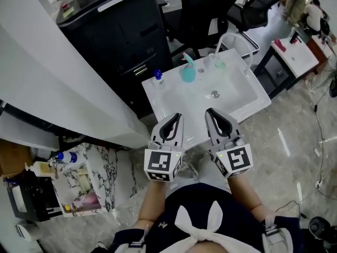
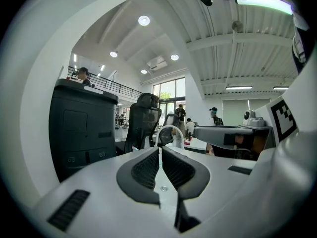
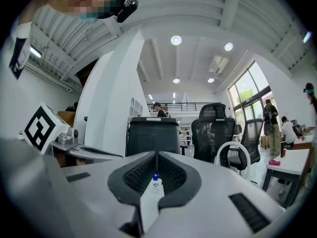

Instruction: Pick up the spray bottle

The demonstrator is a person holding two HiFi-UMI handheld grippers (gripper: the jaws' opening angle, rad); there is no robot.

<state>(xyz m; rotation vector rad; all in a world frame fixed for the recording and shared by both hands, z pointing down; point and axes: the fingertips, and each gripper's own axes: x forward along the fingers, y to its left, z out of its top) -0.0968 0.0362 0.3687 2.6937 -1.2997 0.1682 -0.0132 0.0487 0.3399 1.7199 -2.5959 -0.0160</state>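
I read the counter (image 1: 174,99) as smooth, glossy white ceramic, with a shiny metal drain (image 1: 215,94). The spray bottle (image 1: 188,71) looks like translucent teal plastic. The shells of the left gripper (image 1: 176,116) and right gripper (image 1: 209,112) are matt white plastic, and their pads (image 2: 146,170) are black, ribbed and rubbery. The cabinet (image 1: 113,30) is matt black plastic with a glossier top. The floor (image 1: 295,136) looks like polished, veined stone.
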